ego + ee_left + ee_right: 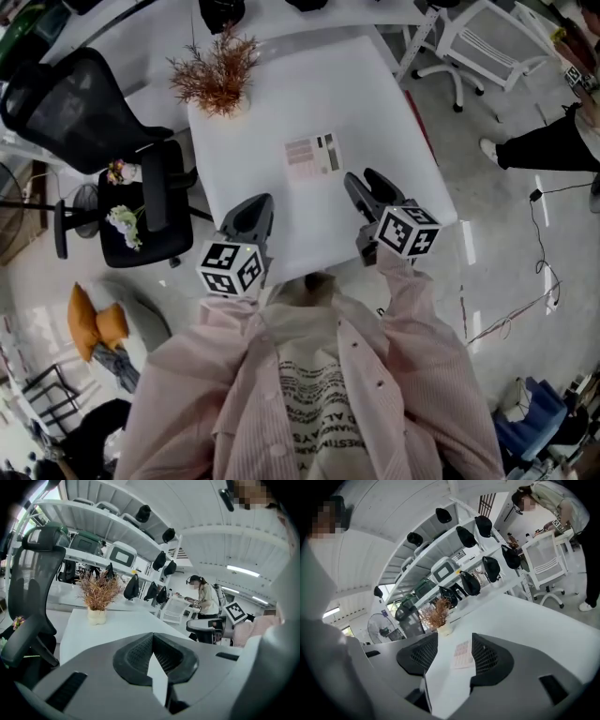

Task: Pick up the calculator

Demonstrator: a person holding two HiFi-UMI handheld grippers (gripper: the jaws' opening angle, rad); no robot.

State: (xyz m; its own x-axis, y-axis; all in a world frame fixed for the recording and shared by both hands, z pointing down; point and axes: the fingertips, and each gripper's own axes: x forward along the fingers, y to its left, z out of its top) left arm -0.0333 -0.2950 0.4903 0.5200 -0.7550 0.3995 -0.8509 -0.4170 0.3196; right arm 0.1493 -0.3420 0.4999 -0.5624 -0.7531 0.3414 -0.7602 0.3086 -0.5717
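Note:
The calculator (312, 156) is a flat pale slab with pinkish keys, lying on the white table (375, 103) ahead of both grippers. My right gripper (361, 175) hovers just short of it on the right, jaws open and empty. In the right gripper view the calculator (462, 654) shows through the gap of that gripper (454, 643), still some way ahead on the table top. My left gripper (263, 201) is held over the table's near left part, shut on nothing; the left gripper view shows its fingertips (153, 635) meeting, and the calculator is outside that view.
A dried plant in a white pot (217, 75) stands at the table's far left corner. A black office chair (112, 122) is left of the table, a white chair (487, 37) far right. A person (204, 597) stands beyond the table. Shelves with black helmets (464, 536) line the back.

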